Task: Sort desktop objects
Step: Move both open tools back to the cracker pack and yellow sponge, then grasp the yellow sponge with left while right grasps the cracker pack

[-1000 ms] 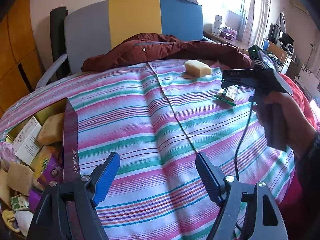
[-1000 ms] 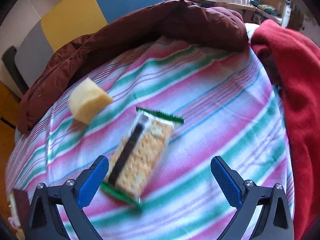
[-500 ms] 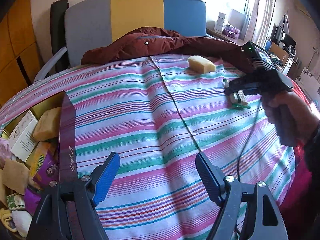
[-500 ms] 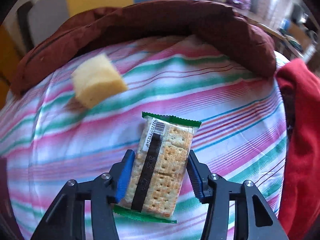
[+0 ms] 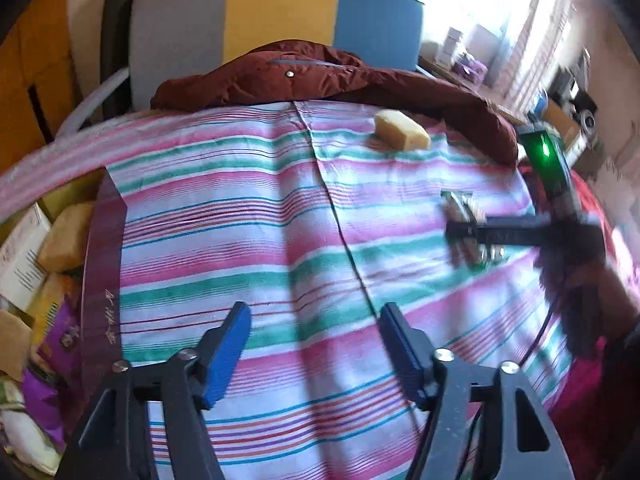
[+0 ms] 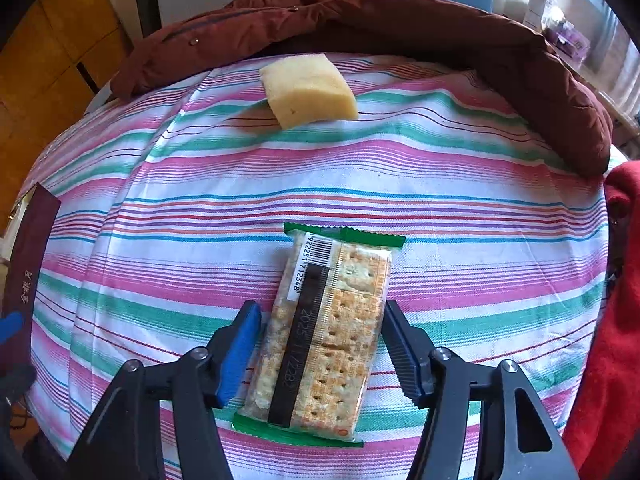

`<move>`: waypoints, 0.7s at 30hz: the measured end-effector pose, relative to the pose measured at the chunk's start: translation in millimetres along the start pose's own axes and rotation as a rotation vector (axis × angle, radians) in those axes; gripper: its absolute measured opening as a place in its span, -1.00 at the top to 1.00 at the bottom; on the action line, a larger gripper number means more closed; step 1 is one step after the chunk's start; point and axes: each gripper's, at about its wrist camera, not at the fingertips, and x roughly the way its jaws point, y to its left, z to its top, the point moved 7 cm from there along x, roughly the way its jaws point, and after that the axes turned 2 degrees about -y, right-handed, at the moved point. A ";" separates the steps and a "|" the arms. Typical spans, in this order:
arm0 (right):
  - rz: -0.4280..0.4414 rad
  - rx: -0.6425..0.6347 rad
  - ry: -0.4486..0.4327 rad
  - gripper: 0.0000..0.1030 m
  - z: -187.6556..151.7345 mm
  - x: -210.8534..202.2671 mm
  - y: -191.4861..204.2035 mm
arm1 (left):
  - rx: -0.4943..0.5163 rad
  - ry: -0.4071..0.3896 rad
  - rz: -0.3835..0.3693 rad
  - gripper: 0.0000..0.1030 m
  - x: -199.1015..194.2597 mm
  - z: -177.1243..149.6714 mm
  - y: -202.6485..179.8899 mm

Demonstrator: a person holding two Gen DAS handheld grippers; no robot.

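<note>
My right gripper [image 6: 320,344] is shut on a cracker packet [image 6: 324,328] with green ends, held just above the striped cloth [image 6: 200,184]. In the left wrist view the right gripper [image 5: 464,236] shows blurred at the right with the packet [image 5: 460,204] in it. A yellow sponge block [image 6: 306,90] lies on the cloth beyond it; it also shows in the left wrist view [image 5: 401,135]. My left gripper [image 5: 316,344] is open and empty over the near cloth. A box [image 5: 100,256] with a dark red rim at the left holds several sorted items.
A dark red jacket [image 6: 400,28] lies along the far edge of the cloth, against a grey, yellow and blue chair back [image 5: 276,12]. A red cloth [image 6: 616,320] hangs at the right edge. A cluttered desk [image 5: 472,68] stands at the far right.
My right gripper closed on the cracker packet and has lifted and swung it leftward. The left gripper stayed open and tilted slightly.
</note>
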 end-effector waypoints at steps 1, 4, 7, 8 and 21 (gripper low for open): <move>0.002 -0.001 -0.003 -0.25 -0.8 -0.5 0.7 | -0.013 0.001 0.008 -0.23 1.3 2.9 1.1; 0.037 -0.006 -0.009 -0.50 -11.7 -1.5 -0.4 | -0.046 0.010 -0.005 -0.23 5.6 9.5 0.9; 0.014 -0.054 0.000 -0.67 -12.0 0.5 7.3 | -0.059 0.023 -0.001 -0.23 10.3 14.9 -0.3; 0.013 -0.051 0.003 -0.68 -12.0 0.6 7.6 | -0.061 0.026 0.005 -0.23 12.1 16.5 -0.5; -0.009 -0.084 0.060 -0.64 -23.8 0.8 16.3 | -0.152 0.078 -0.109 -0.23 44.8 89.7 -41.2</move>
